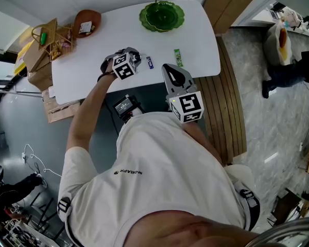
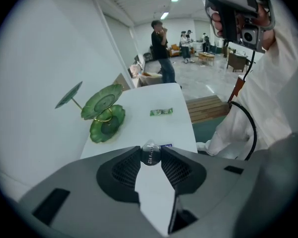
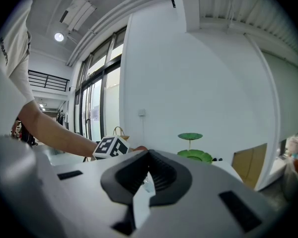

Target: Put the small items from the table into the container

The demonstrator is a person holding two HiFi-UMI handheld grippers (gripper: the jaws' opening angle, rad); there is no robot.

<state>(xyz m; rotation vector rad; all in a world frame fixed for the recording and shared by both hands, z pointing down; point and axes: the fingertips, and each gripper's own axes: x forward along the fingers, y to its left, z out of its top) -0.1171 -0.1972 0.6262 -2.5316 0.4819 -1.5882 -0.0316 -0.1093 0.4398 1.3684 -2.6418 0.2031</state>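
My left gripper (image 2: 150, 151) is shut on a small silvery round item (image 2: 150, 154), held above the white table (image 1: 195, 40). In the head view that gripper (image 1: 134, 57) hangs over the table's middle front. A small blue item (image 1: 150, 62) and a green packet (image 1: 178, 57) lie on the table just to its right; the green packet (image 2: 161, 112) also shows in the left gripper view. My right gripper (image 1: 167, 67) hovers at the table's front edge, its jaws together with nothing in them. A brown bowl (image 1: 87, 22) with something in it sits at the far left corner.
A green tiered leaf dish (image 1: 161, 15) stands at the table's far edge. A wicker basket (image 1: 49, 40) and cardboard boxes (image 1: 38, 68) crowd the left end. A wooden bench (image 1: 229, 112) runs along the right side. People stand far off (image 2: 161, 51) in the room.
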